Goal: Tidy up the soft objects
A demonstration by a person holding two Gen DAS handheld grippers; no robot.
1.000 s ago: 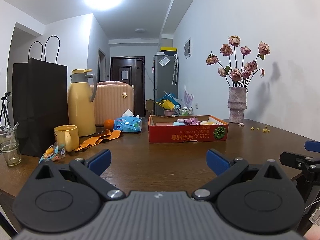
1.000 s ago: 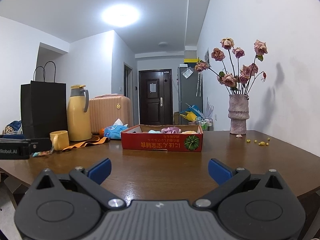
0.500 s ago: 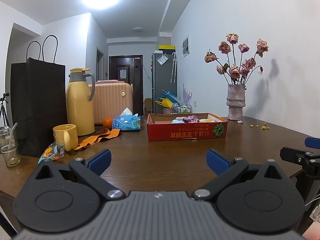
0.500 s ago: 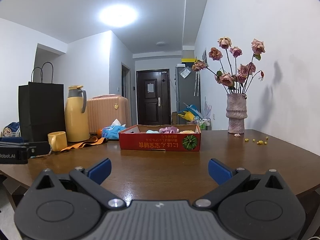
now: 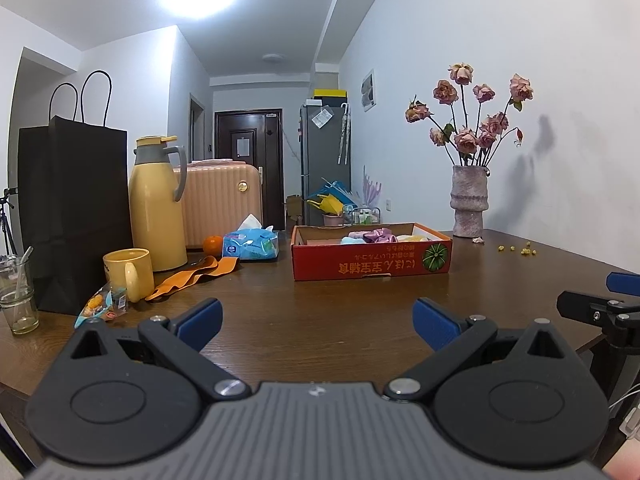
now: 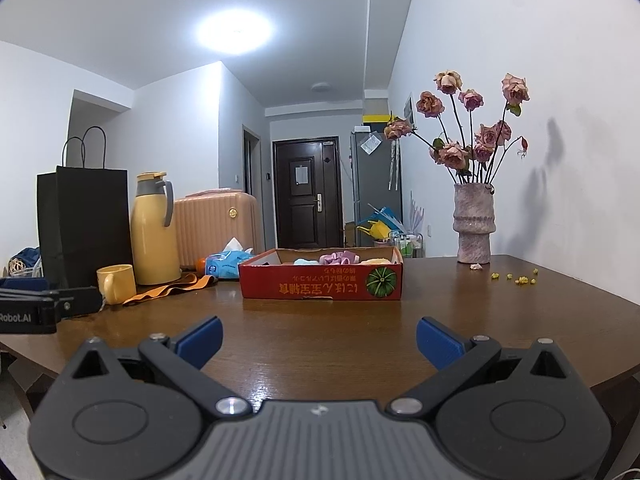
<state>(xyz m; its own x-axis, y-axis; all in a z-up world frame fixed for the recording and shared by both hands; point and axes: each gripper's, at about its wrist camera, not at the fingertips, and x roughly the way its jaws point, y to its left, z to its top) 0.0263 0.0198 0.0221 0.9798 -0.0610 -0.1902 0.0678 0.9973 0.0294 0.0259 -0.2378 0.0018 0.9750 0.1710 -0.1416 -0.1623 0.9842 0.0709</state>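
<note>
A red cardboard box (image 5: 372,258) (image 6: 320,284) stands mid-table. It holds soft items in pink, purple, light blue and yellow (image 5: 376,236) (image 6: 340,258). An orange cloth strip (image 5: 192,276) (image 6: 168,288) lies on the table left of the box. My left gripper (image 5: 318,320) is open and empty, low over the near table edge, well short of the box. My right gripper (image 6: 320,338) is open and empty, also short of the box. Each gripper shows at the edge of the other's view.
On the left stand a black paper bag (image 5: 76,216), a yellow thermos (image 5: 156,208), a yellow mug (image 5: 128,272), a glass (image 5: 18,296), a snack packet (image 5: 102,306), a tissue pack (image 5: 250,242) and an orange (image 5: 212,245). A vase of dried roses (image 5: 468,204) stands back right. Small yellow bits (image 5: 520,249) lie near it.
Both grippers have dropped and drawn back slightly, so the scene sits a little higher in each view. Both stay open and empty. Nothing on the table moved.
</note>
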